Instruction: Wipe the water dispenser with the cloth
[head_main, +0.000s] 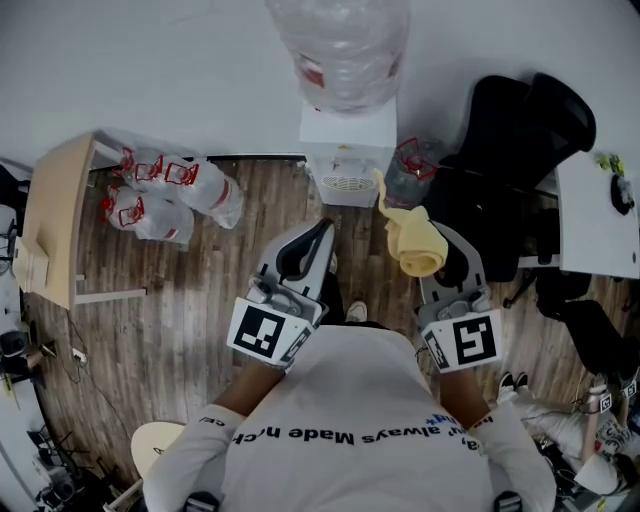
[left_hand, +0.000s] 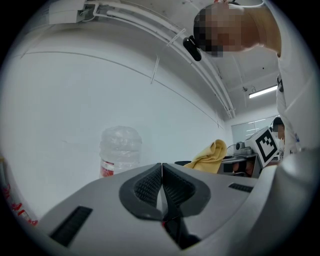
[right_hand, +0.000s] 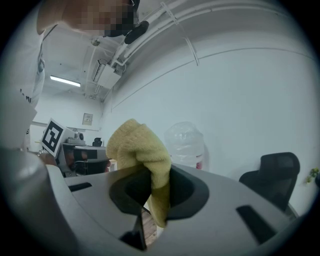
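**Yellow cloth clamped in the right gripper, dispenser ahead**

Far left of the left gripper (left_hand: 161, 187), crinkled clear plastic bags (head_main: 165, 195) with red print slump on the wood-plank floor (head_main: 190, 330), beside a pale wooden panel (head_main: 50, 220). The left gripper's ribbed black jaws are pressed together with nothing between them. Ahead of both grippers, the boxy white water dispenser (head_main: 348, 150) stands against a plain white wall. A crumpled clear bottle (head_main: 340, 45) with a red label sits on top of it. The right gripper (right_hand: 155, 192) pinches a soft, nubbly yellow cloth (right_hand: 137, 145), which bunches above the jaws and hangs below them, held short of the dispenser. To the right gripper's right sits a black office chair (head_main: 520, 140).
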